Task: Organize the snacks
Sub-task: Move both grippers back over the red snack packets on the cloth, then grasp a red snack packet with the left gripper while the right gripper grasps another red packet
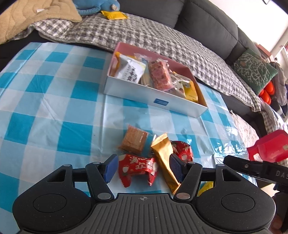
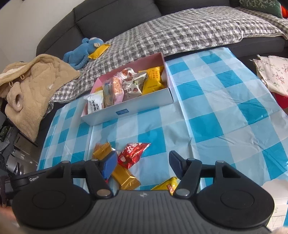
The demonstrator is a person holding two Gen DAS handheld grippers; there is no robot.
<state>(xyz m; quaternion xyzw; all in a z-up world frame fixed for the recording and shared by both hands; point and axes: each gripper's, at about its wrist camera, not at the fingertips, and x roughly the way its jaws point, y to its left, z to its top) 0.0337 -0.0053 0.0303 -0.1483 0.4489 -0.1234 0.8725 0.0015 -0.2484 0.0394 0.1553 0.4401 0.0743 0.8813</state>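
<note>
A shallow white box with a pink inside (image 1: 153, 100) (image 2: 142, 106) sits on the blue checked tablecloth and holds several snack packets. Loose snacks lie in front of it: a brown wafer packet (image 1: 134, 141), a red packet (image 1: 137, 168) (image 2: 132, 153), a gold bar packet (image 1: 164, 160) (image 2: 124, 177), another red packet (image 1: 182, 150), and a yellow packet (image 2: 166, 184). My left gripper (image 1: 144, 168) is open, its fingers on either side of the red and gold packets. My right gripper (image 2: 142, 165) is open above the table, the red packet between its fingers.
A dark sofa with a grey checked quilt (image 2: 180, 34) runs behind the table. On it lie a tan fleece jacket (image 2: 30, 90), a blue plush toy (image 2: 84, 52) and a yellow packet (image 1: 113, 15). A green cushion (image 1: 253, 70) lies to the right.
</note>
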